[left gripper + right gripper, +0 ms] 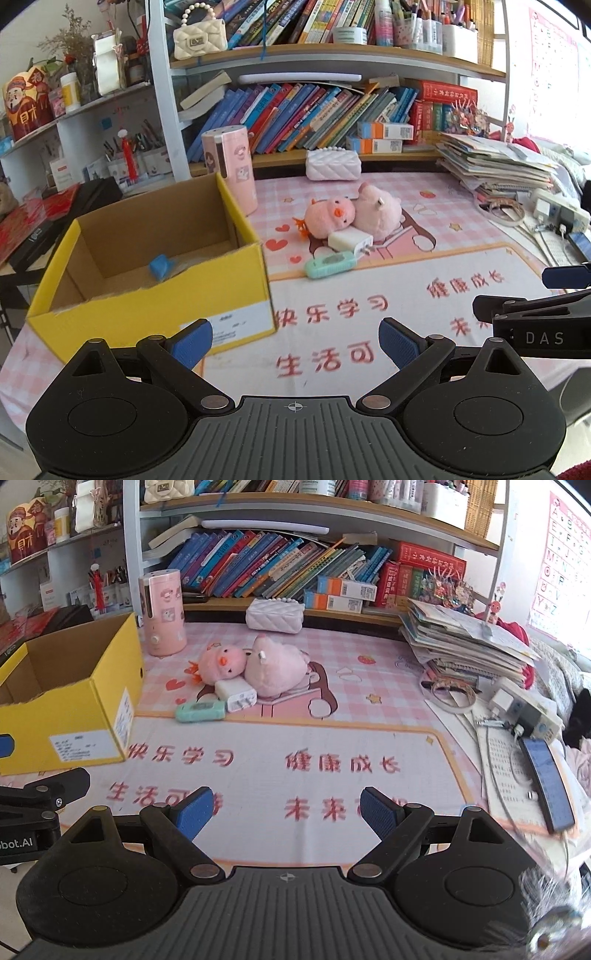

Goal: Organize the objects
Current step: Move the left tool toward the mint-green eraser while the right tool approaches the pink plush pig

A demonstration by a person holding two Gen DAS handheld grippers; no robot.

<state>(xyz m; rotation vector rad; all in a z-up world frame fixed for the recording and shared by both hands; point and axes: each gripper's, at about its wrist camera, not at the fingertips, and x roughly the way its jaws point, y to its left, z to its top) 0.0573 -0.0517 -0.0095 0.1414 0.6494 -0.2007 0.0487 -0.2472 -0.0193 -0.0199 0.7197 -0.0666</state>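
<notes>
A yellow cardboard box [155, 314] stands open on the desk mat at the left, with a small blue object [160, 266] inside; it also shows in the right wrist view [85, 709]. Two pink plush toys [332, 218] [378, 210] lie mid-mat beside a white charger [351, 240] and a mint-green device [328, 266]; they also show in the right wrist view [221, 662] [277, 668] [236, 692] [201, 710]. My left gripper [295, 341] is open and empty near the box's front corner. My right gripper [286, 812] is open and empty over the mat's front.
A pink cylinder [232, 168] stands behind the box. A white quilted purse [334, 164] lies by the bookshelf. A stack of papers [465, 642], a power strip [524, 709] and a phone [546, 786] crowd the right side. Shelves of books run along the back.
</notes>
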